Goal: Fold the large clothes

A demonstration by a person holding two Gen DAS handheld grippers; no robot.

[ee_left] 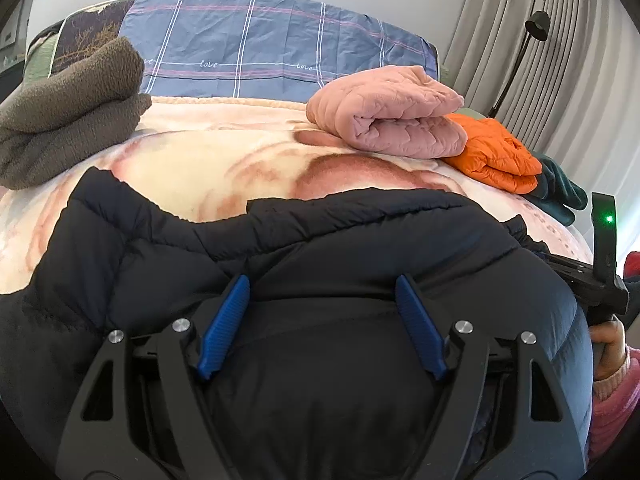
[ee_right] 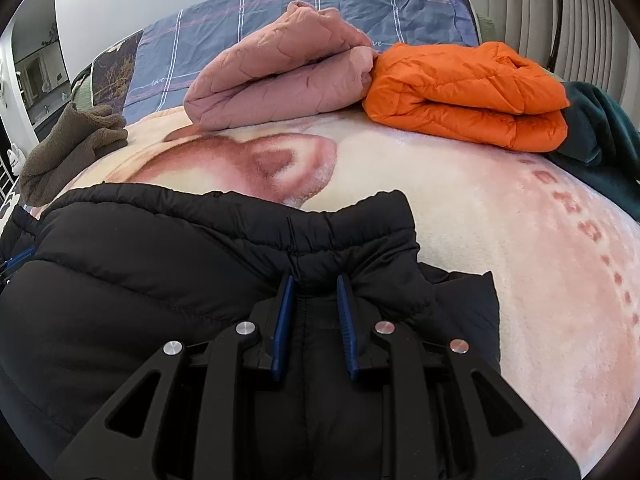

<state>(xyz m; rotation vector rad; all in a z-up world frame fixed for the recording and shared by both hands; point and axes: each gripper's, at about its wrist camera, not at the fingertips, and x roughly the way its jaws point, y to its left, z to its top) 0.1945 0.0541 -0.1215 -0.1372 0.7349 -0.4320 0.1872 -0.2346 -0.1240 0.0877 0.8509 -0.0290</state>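
Observation:
A dark navy puffer jacket [ee_left: 360,240] lies bunched on the pink-and-cream blanket of the bed [ee_left: 224,168]. My left gripper [ee_left: 324,284] is open wide, its blue pads pressed onto the jacket's top, with padded fabric bulging between them. In the right wrist view the same jacket [ee_right: 160,272] fills the near left. My right gripper [ee_right: 314,284] has its jaws narrowly apart with a ridge of the jacket's gathered edge between the pads. The right gripper's body also shows at the right edge of the left wrist view [ee_left: 600,272].
Folded clothes lie at the far side of the bed: a pink quilted piece [ee_left: 392,120], an orange puffer [ee_right: 468,92], a dark teal garment [ee_right: 604,140] and a brown fleece [ee_left: 68,120]. A blue plaid sheet [ee_left: 256,40] covers the head end. Curtains [ee_left: 560,40] hang at right.

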